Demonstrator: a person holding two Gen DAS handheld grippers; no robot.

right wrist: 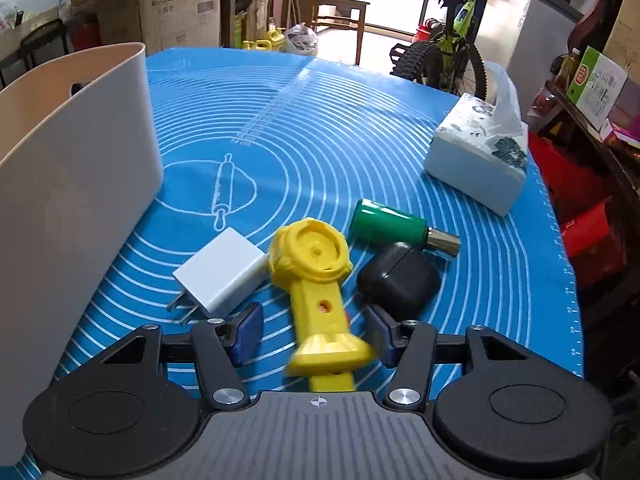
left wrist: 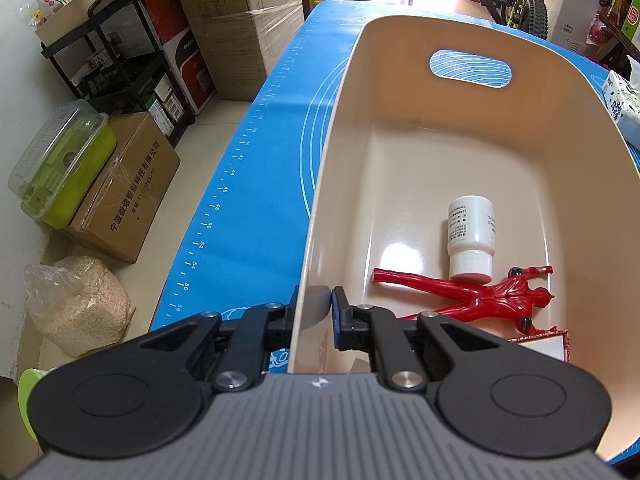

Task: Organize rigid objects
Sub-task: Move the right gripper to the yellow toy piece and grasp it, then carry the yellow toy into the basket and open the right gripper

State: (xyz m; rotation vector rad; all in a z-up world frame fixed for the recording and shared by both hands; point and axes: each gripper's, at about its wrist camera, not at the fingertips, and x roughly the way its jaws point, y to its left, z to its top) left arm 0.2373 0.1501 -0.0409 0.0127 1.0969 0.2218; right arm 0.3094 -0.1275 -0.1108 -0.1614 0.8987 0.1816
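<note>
Left gripper (left wrist: 316,300) clamps the near wall of the beige bin (left wrist: 400,32). Inside the bin: red figure (left wrist: 480,296), white bottle (left wrist: 470,236) just beyond. Right gripper (right wrist: 312,330) jaws apart, straddling the yellow toy (right wrist: 316,276) handle, pads not pressing. White charger (right wrist: 222,270), black case (right wrist: 400,276), green cylinder (right wrist: 386,224) beside it; tissue pack (right wrist: 472,160) farther off on the blue mat (right wrist: 320,128).
</note>
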